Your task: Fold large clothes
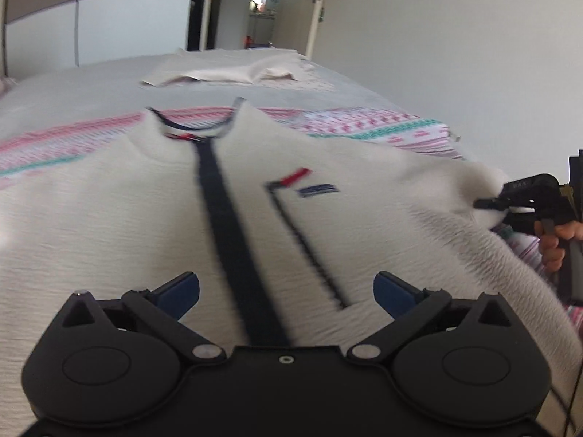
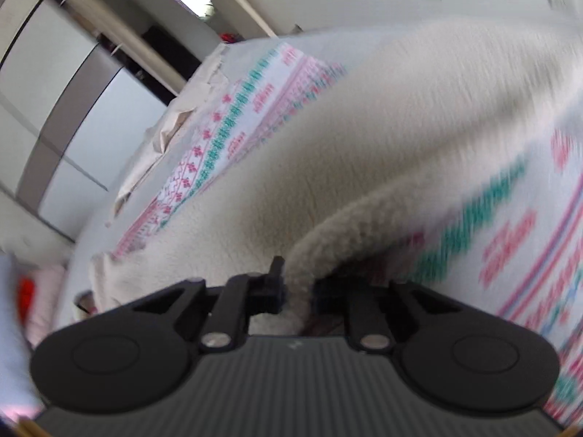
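A large cream fleece jacket (image 1: 109, 211) lies front up on the bed, with a dark zip line down the middle and a small red and blue logo on the chest. My left gripper (image 1: 286, 291) is open and empty, hovering over its lower front. My right gripper (image 2: 297, 291) is shut on the jacket's fluffy sleeve (image 2: 364, 167) and lifts it off the bed. It also shows at the right edge of the left wrist view (image 1: 488, 204), pinching the sleeve end.
The bed has a patterned pink, teal and white cover (image 1: 382, 127) and a grey sheet (image 1: 73, 87). A folded beige cloth (image 1: 233, 73) lies farther back. White wardrobes (image 1: 91, 18) stand on the left, an open doorway (image 1: 262, 7) behind the bed.
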The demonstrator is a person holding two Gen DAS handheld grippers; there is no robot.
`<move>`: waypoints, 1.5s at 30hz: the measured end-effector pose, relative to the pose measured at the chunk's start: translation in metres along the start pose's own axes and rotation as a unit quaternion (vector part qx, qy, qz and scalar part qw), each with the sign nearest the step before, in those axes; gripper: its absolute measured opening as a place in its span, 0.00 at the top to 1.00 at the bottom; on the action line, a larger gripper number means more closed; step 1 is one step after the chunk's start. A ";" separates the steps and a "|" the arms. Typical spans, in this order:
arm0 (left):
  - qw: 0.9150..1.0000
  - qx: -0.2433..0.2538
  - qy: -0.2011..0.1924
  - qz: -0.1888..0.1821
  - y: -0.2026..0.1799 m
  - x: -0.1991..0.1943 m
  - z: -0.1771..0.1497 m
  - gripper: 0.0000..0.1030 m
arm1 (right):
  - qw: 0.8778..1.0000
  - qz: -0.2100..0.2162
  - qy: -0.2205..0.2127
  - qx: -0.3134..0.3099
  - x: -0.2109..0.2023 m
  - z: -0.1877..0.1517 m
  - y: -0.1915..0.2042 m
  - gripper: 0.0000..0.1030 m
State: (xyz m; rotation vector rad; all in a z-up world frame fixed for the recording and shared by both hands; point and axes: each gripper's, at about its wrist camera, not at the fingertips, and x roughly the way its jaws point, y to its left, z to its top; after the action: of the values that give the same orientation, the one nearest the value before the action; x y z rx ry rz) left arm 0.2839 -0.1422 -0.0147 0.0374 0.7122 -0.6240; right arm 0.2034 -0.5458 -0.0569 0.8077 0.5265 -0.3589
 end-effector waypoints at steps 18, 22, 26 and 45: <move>0.988 0.017 -0.043 -0.146 -0.105 0.065 0.029 0.14 | 0.993 -0.039 -0.098 0.058 -0.066 0.037 -0.096 0.29; 0.979 -0.007 -0.006 -0.202 -0.123 0.096 0.015 0.33 | 0.990 -0.042 -0.113 0.079 -0.070 0.049 -0.120 0.34; 0.980 0.053 -0.018 -0.191 -0.148 0.095 -0.006 0.33 | 0.985 -0.071 -0.134 0.082 -0.054 0.066 -0.123 0.34; 0.987 -0.039 -0.068 -0.140 -0.081 0.045 0.030 0.11 | 0.956 -0.005 -0.237 -0.171 -0.110 0.118 0.085 0.89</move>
State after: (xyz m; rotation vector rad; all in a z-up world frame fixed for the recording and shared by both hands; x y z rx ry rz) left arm 0.2845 -0.2394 -0.0056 -0.1803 0.6128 -0.8586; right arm 0.1922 -0.5692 0.1233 0.3632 0.1337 -0.4411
